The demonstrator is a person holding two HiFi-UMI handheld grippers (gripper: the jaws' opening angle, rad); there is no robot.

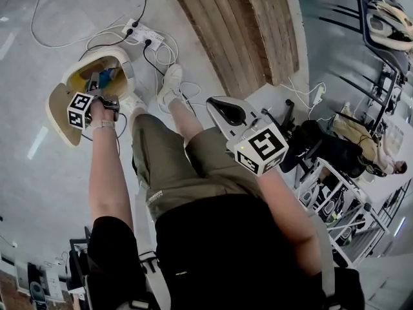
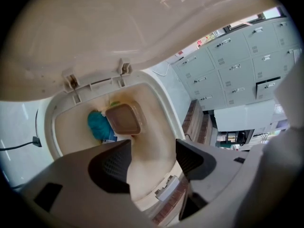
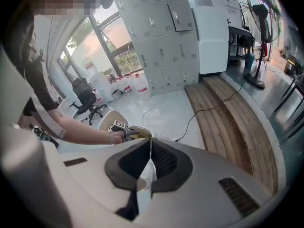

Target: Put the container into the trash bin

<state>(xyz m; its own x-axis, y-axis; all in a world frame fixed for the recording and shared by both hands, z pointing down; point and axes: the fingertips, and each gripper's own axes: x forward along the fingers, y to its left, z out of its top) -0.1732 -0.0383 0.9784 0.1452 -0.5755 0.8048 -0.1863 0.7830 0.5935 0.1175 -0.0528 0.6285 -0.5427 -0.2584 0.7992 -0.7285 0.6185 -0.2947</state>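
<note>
My left claw (image 2: 152, 158) gapes wide and empty over the smooth cream plastic bin (image 2: 159, 127). Inside, right of a teal wad (image 2: 97, 125), lies the container (image 2: 124, 120), a brownish, rounded-square tub. My right claw (image 3: 148, 163) is pressed together.

Container (image 2: 124, 119) — rounded-square, brown, clear-rimmed — lying tilted deep inside the bin (image 2: 153, 141), touching teal rubbish (image 2: 97, 125), bin cream plastic — stained brown inside, hinged lid (image 2: 118, 27) swung open, standing on a pale floor (image 1: 39, 173)

No writing, label or number can be read.
</note>
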